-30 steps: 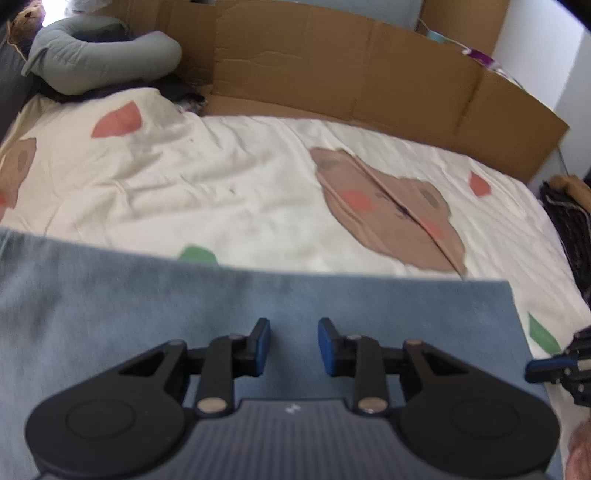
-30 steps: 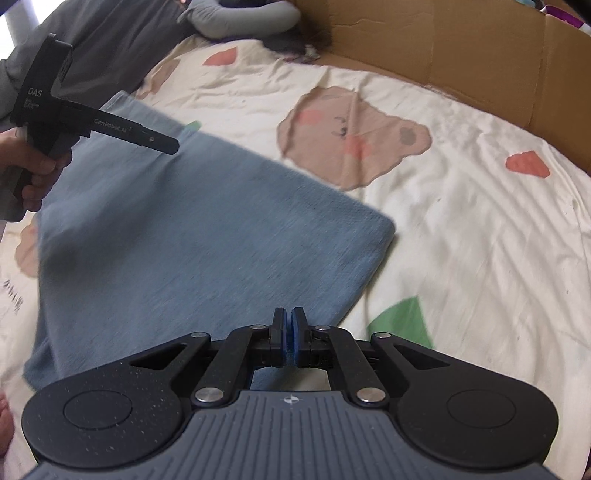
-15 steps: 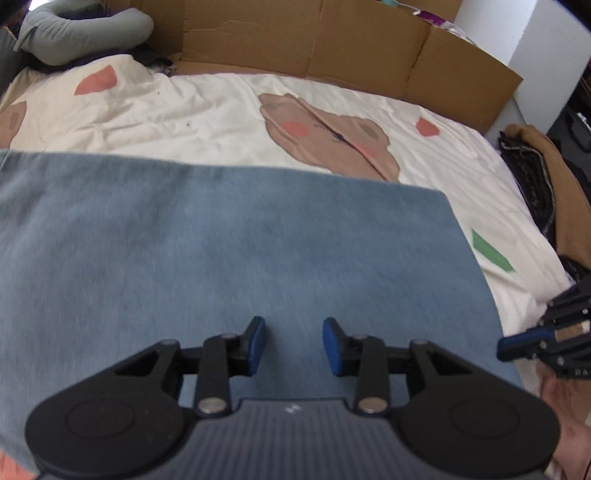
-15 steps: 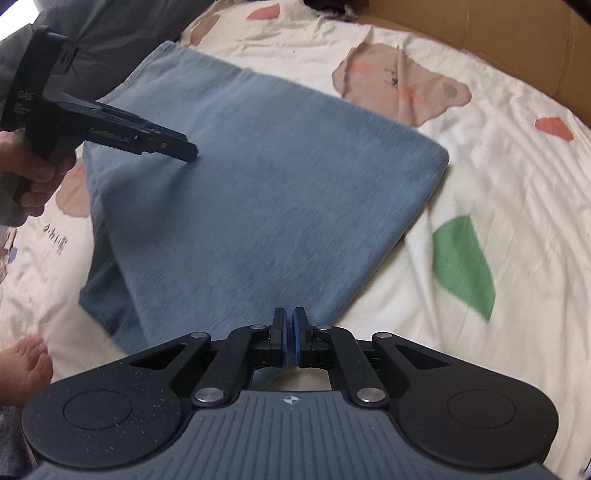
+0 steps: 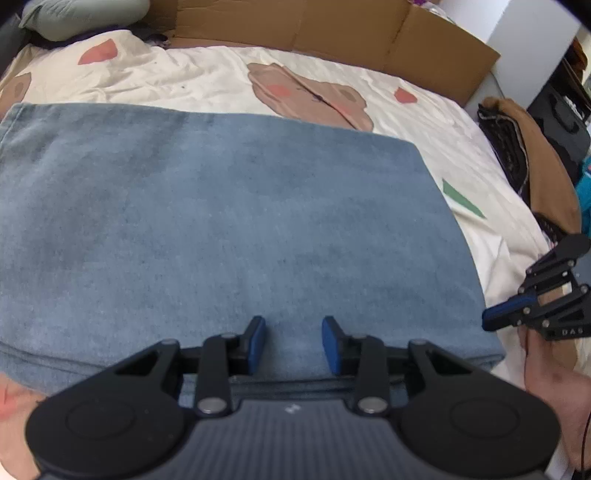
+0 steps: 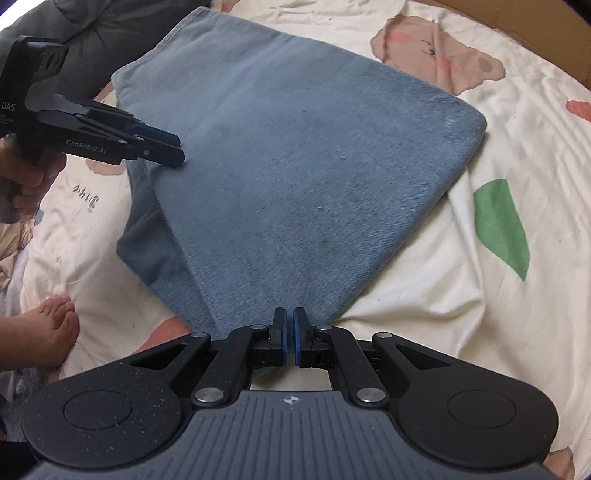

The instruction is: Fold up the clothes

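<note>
Cream bedding (image 5: 192, 77) printed with bears and coloured patches covers the bed, with brown cardboard (image 5: 332, 33) propped along its far side. On it lies the blue garment (image 6: 306, 155), folded into a thick slab of soft denim-like weave, its nearer layers slightly stepped at one edge. The left gripper (image 5: 293, 341) hovers over the garment near its close edge, jaws partly apart and empty. The right gripper (image 6: 289, 341) sits by the near corner, jaws pressed together on nothing. It looks as if the next fold is being lined up. To do it well, both tools should take matching corners, pinch all layers at once, and carry them across evenly so the edges meet square. The cloth seems heavy enough to hold a crease but the stepped layers may slip
</note>
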A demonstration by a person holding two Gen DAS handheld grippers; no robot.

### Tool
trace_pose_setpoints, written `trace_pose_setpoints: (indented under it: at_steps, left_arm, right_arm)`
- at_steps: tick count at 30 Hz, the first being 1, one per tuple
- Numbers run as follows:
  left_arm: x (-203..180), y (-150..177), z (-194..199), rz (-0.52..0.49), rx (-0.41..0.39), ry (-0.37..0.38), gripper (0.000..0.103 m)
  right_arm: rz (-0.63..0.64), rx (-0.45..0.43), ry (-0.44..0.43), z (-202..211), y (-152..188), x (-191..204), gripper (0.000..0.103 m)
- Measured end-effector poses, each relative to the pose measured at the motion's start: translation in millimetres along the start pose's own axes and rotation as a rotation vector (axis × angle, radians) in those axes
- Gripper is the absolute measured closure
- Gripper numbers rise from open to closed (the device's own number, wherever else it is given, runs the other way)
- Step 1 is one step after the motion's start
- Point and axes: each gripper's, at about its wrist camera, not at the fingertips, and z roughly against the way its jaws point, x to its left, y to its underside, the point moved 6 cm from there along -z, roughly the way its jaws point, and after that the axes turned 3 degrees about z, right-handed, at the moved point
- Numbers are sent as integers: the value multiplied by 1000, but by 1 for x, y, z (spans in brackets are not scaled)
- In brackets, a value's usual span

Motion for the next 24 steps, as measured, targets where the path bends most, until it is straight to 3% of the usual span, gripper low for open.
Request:
trace_pose_setpoints:
  at_steps: [7, 13, 15, 17, 24]
  left_arm:
    - [-5, 7, 0, -24, 2, -16, 68]
    - [-9, 15, 14, 15, 43, 63, 72]
    - [-10, 12, 22, 47, 48, 98, 77]
    - [-12, 9, 30, 67, 31, 123, 77]
    - [-30, 18, 21, 47, 74, 199, 89]
  right_arm:
    - [1, 30, -37, 0, 3, 9, 99]
    - [-78, 10, -54, 12, -1, -3, 96]
    - [-119, -7, -54, 17, -5, -9, 87]
    - [-165, -27, -57, 22, -8, -17, 69]
    - [-273, -34, -37, 21, -13, -40, 67]
